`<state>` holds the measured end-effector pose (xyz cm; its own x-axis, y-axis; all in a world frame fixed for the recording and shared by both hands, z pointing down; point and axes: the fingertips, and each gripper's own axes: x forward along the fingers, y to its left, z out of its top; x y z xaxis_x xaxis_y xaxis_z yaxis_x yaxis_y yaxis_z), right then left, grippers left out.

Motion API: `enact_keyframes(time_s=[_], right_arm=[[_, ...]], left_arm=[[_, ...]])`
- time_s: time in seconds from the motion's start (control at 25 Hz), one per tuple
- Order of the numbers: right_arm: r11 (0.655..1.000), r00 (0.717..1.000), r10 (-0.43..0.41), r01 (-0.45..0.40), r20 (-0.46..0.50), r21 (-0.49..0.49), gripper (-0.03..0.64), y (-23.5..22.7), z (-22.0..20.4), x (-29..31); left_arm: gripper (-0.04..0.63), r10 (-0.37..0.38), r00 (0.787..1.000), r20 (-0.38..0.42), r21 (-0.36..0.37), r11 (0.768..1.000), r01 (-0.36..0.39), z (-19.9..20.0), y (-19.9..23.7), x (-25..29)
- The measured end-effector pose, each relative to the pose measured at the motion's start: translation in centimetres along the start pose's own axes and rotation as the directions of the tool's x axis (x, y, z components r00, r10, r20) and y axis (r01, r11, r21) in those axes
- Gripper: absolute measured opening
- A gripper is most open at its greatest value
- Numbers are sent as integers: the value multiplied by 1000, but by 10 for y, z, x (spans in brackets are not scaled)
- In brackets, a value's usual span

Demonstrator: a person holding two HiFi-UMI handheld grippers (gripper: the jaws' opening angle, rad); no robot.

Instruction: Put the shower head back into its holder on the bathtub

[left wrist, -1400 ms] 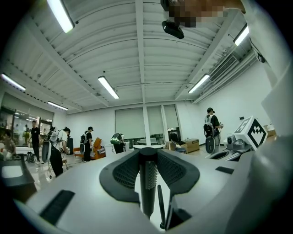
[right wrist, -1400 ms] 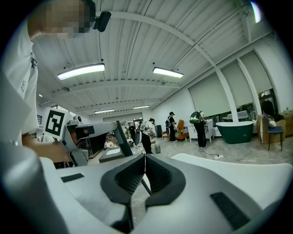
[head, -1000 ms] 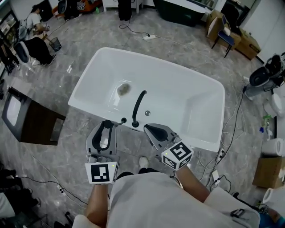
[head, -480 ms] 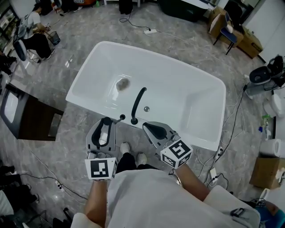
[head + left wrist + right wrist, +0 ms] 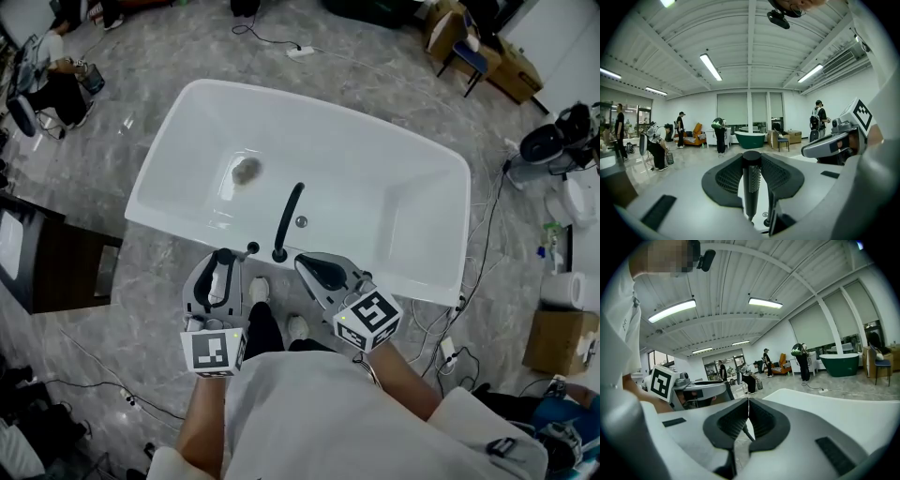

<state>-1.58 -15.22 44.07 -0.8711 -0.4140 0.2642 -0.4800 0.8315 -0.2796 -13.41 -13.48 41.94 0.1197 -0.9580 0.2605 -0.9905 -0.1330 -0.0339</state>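
The left gripper (image 5: 223, 261) is clamped on the black shower head (image 5: 221, 281), which stands nearly upright between its pads (image 5: 726, 180). It sits low and left of centre in the head view, just short of the near rim of the white bathtub (image 5: 159, 178). The right gripper (image 5: 316, 269) sits beside it to the right, jaws pressed together on nothing. To do this step well, I judge the left hand should carry the shower head forward and a little right. The target is the small black fitting (image 5: 251, 248) on the rim, which looks like the holder. The lower end should be lined up over it and sunk straight in before the grip is released. The black spout (image 5: 287, 217) rises just right of that fitting and crowds the approach, so coming in from the left seems safer. I cannot make out a hose. Cables (image 5: 483, 253), a cardboard box (image 5: 553, 339) at lower right and a dark cabinet (image 5: 56, 267) at the left edge lie well apart.
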Motion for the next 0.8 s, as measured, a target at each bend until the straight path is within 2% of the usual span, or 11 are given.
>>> enact_keyframes(time_s=[0.4,0.8], right_arm=[[998,997,-59,60,-55,30,20,-17,-8,43],[993,988,-101,107,-117,45,20,-34,-35,71]], left_arm=[[127,-98,991,-93,-49,994,94,-49,27,43],[127,-179,970,-165,-88,982,166,-94,32,77]])
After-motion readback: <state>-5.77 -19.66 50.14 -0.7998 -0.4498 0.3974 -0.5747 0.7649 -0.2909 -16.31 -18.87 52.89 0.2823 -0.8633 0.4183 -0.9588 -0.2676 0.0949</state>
